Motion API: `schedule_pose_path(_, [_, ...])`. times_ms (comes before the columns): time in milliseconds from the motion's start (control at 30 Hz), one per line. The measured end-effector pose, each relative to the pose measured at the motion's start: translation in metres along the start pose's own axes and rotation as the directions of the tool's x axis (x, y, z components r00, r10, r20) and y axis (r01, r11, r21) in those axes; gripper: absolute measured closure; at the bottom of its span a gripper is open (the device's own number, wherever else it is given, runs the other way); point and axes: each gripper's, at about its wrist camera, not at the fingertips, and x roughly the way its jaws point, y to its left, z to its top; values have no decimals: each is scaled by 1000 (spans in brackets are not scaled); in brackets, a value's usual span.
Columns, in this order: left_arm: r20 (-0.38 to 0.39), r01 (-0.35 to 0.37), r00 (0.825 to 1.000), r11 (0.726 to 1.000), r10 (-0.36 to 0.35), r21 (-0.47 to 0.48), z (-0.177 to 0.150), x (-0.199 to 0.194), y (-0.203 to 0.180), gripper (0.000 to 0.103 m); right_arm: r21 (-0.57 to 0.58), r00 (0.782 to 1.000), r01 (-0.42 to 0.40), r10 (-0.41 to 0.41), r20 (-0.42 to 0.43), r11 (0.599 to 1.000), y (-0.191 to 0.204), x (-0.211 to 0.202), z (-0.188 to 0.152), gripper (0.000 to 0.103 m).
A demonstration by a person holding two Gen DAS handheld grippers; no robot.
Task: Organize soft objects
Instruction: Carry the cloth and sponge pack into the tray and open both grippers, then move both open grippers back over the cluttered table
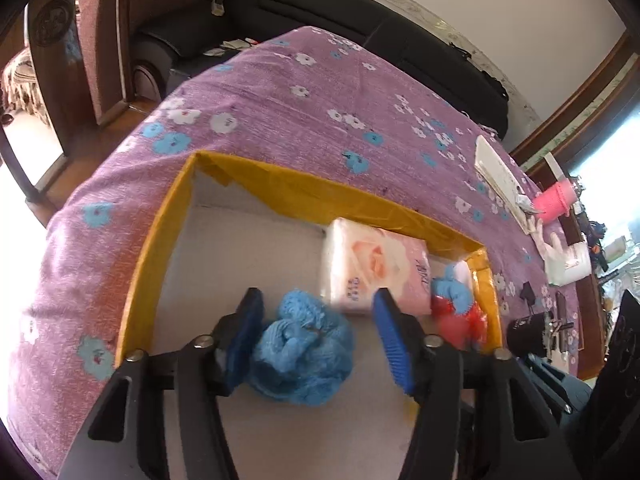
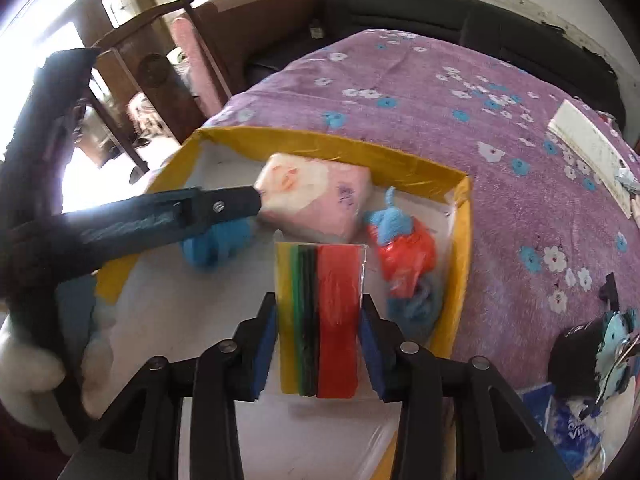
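A yellow-rimmed box (image 1: 304, 184) with a white floor lies on the bed. In it are a pink tissue pack (image 1: 372, 264), a red and blue soft bundle (image 1: 456, 304) and a fluffy blue ball (image 1: 304, 348). My left gripper (image 1: 316, 300) straddles the ball; the left pad touches it and the right pad stands off, so it is open. In the right wrist view my right gripper (image 2: 318, 304) brackets a flat pack of yellow, green, black and red cloths (image 2: 324, 312) resting on the box floor (image 2: 180, 320), pads just off its sides. The tissue pack (image 2: 316, 196) lies beyond it.
A purple flowered bedspread (image 1: 300, 100) covers the bed. A white flat item (image 1: 500, 176) and a pink cup (image 1: 554, 200) sit far right. A dark object (image 1: 528, 332) lies right of the box. A black sofa (image 1: 360, 12) runs behind. White fluff (image 2: 24, 372) is at lower left.
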Motion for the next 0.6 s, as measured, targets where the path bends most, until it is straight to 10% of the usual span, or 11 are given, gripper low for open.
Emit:
schedule_pose_path(100, [-3,26,1000,1000,-26,-17,-1,-6,0,39,-4,998,-1,1,58,1000,-1,-13,-1,26])
schedule_pose_path(600, [227,139,962,987,-154,81,-84,-141,-60,29,198,927,-248,173,334,948,-65,-164,-88,9])
